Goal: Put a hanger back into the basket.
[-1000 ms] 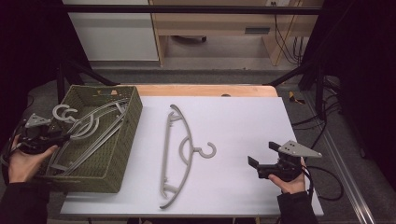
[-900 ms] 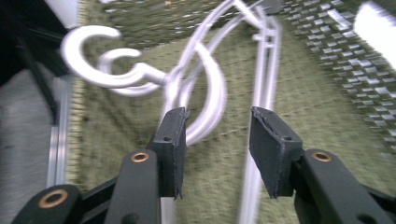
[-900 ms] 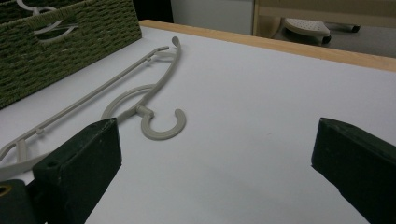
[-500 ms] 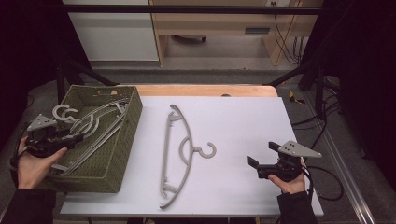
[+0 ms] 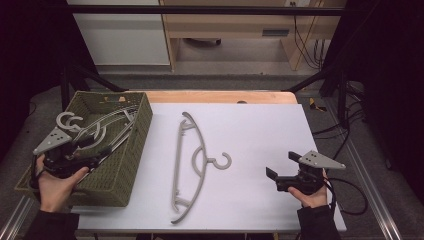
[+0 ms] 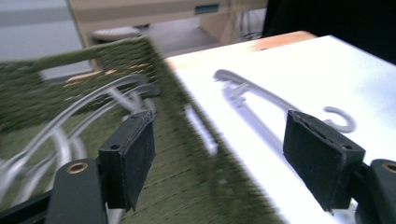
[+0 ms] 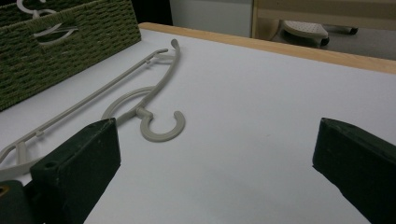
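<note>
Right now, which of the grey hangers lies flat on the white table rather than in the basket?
The single grey hanger stretched along the middle of the table, hook toward the right gripper. The other hangers are piled inside the green woven basket.

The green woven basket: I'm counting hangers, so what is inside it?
Inside the green woven basket lie several pale grey plastic hangers, overlapping. The left gripper and hand cover part, so no exact count.

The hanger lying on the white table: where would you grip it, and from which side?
Probably the neck just below the hook of the hanger, coming from above. It lies flat on the table with the hook toward the right tongs, which stand open nearby, and the neck is thin enough to straddle.
</note>
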Available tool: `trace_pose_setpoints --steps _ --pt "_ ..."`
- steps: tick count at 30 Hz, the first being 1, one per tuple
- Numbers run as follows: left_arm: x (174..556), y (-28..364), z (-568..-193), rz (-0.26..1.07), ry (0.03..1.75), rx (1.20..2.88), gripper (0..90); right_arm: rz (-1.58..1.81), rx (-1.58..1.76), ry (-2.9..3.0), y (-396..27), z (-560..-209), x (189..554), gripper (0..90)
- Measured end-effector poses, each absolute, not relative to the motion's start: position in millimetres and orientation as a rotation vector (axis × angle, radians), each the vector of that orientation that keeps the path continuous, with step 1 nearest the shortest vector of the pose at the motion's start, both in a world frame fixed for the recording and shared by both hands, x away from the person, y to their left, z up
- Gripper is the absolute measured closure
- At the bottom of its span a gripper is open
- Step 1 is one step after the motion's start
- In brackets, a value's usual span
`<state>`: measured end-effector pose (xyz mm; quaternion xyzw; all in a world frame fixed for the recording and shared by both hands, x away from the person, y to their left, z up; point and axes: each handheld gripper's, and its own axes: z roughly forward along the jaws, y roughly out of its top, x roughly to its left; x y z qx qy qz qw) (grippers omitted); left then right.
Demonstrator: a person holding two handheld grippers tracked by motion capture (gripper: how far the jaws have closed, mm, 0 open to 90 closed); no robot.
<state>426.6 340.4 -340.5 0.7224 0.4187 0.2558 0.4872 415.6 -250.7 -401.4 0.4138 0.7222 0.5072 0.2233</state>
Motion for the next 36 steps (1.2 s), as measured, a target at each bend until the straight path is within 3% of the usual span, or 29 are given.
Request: trace_pose_setpoints --steps 20,36 --pt "405.7 267.8 -360.1 0.540 0.848 1.813 15.8 1.414 1.127 1.985 -250.5 -398.7 413.6 1.1" --pt "404.4 200.0 -404.4 0.444 0.774 2.030 16.8 1.406 1.126 1.992 -248.7 -399.2 413.1 1.1"
